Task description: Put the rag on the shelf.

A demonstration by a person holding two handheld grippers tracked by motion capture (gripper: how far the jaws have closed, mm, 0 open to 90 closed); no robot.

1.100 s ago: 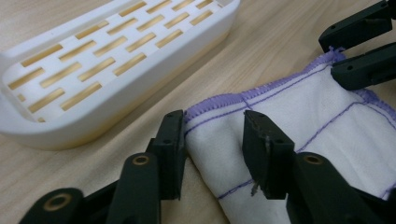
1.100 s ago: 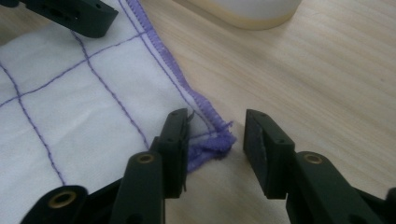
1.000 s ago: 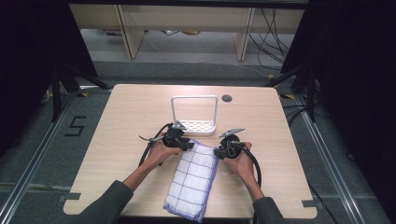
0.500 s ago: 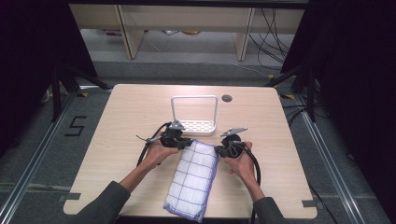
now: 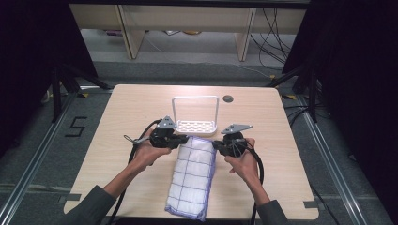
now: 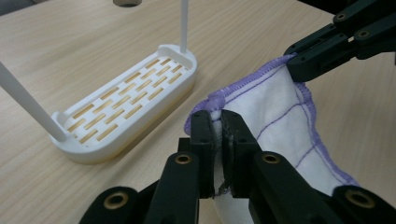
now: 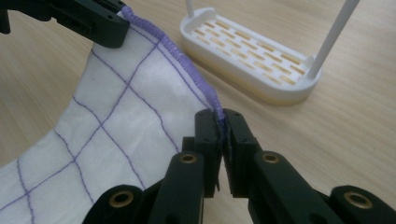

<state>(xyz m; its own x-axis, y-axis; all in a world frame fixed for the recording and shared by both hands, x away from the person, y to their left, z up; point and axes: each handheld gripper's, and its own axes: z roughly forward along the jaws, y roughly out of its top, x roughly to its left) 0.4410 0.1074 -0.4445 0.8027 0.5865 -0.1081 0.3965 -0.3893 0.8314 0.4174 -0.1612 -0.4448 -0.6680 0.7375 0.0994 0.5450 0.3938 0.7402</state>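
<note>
Cloth [image 5: 193, 176], white with purple grid, lies on the table [image 5: 117, 122], near of centre; its far edge is now raised off the wood between the two grippers, where a second ago it lay flat. Rack [image 5: 195, 123], white, stands just beyond.

Left gripper [image 6: 219, 122]: jaws have just been closing, now pinching the cloth's far left corner.

Right gripper [image 7: 220, 120]: jaws likewise have just been closing, now clamped on the purple hem [image 7: 187, 65] at the far right corner.

Judgement: both corners secured, lift toward the rack begun.

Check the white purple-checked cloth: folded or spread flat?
Folded: the white purple-checked cloth lies as a long narrow strip, its far corners pinched by both grippers.
</note>
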